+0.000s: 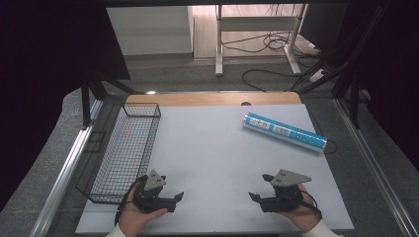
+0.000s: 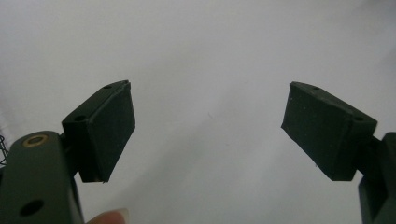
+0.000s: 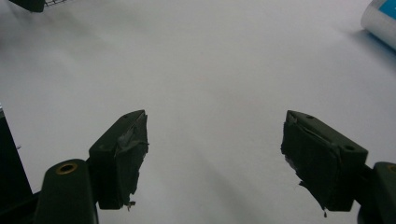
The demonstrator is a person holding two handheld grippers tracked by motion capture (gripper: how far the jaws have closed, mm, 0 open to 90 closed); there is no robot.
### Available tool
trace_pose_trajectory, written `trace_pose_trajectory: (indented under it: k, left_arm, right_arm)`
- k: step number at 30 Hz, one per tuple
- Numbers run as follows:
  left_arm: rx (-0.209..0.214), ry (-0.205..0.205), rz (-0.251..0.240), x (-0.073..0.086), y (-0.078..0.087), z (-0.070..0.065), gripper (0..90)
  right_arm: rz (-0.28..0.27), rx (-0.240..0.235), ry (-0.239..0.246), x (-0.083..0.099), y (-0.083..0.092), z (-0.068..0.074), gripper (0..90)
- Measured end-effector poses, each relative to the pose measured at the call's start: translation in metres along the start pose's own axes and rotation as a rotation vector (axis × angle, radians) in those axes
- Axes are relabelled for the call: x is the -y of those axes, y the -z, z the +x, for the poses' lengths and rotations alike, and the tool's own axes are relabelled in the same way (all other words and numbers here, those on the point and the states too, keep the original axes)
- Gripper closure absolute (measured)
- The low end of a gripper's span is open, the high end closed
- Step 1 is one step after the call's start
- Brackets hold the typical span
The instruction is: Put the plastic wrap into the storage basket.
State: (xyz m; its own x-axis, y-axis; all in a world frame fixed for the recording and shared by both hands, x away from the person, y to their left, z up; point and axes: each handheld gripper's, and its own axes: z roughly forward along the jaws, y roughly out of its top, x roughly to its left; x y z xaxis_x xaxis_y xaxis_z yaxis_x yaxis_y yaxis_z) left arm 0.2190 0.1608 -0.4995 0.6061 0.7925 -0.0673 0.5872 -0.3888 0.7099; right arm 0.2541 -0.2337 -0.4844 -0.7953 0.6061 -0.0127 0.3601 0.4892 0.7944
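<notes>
left gripper (image 1: 176, 200) agape, empty | right gripper (image 1: 260, 187) likewise | tube (image 1: 285, 131) far (basket (image 1: 126, 148) left)

Your left gripper (image 1: 174, 201) rests at the near edge of the white table (image 1: 212, 153), just beside the near end of the black wire basket (image 1: 126, 148), jaws apart with nothing between them. Your right gripper (image 1: 260, 188) rests at the near right, jaws likewise apart and holding nothing. The blue-and-white tube (image 1: 284, 131) lies on its side at the far right, well apart from both grippers.
</notes>
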Motion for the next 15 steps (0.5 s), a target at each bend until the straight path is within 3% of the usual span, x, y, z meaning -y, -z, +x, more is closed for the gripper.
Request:
trace_pose_trajectory:
  k: [15]
  left_arm:
    - [0.002, -0.006, 0.007, -0.0004, -0.0008, -0.0010, 17.0]
  right_arm:
    - [0.042, -0.016, 0.003, -0.0048, -0.0047, 0.0010, 23.1]
